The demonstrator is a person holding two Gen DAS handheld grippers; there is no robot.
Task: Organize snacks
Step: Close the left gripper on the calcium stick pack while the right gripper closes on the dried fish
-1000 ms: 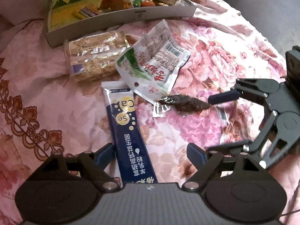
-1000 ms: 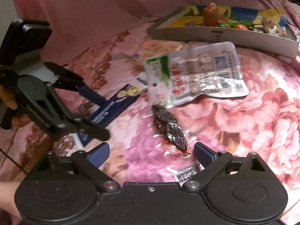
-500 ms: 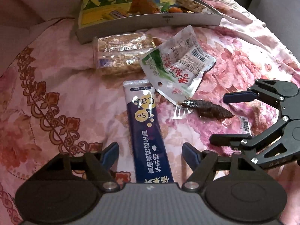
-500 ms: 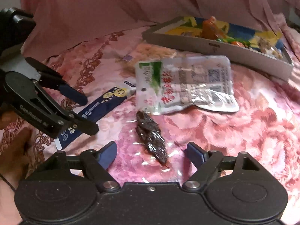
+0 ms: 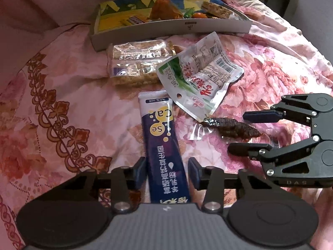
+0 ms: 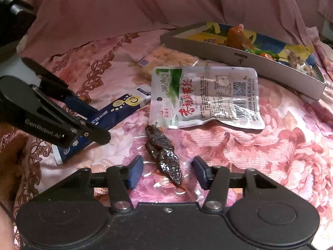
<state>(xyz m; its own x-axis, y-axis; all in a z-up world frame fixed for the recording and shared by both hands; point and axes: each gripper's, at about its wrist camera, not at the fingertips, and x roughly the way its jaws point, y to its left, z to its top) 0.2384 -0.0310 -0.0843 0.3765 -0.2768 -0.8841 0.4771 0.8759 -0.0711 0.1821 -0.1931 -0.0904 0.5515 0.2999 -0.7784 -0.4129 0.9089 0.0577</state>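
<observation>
A dark blue stick packet [image 5: 164, 145] lies on the floral bedspread, its near end between the fingers of my left gripper [image 5: 167, 171], which is open around it. A dark brown snack in clear wrap [image 6: 164, 152] lies between the open fingers of my right gripper [image 6: 167, 171]; it also shows in the left wrist view [image 5: 231, 127]. A white and green pouch [image 5: 199, 83] and clear-wrapped cereal bars [image 5: 135, 62] lie further off. A grey snack box [image 5: 170, 29] holds several snacks at the back.
The pink floral bedspread [image 5: 62, 104] covers the whole surface. The right gripper [image 5: 256, 131] shows at the right of the left wrist view; the left gripper [image 6: 83, 112] shows at the left of the right wrist view. A pink curtain [image 6: 124, 4] hangs behind.
Both grippers have moved forward and lower. The left fingers now straddle the blue packet and have narrowed; the right fingers now straddle the brown snack and have narrowed.
</observation>
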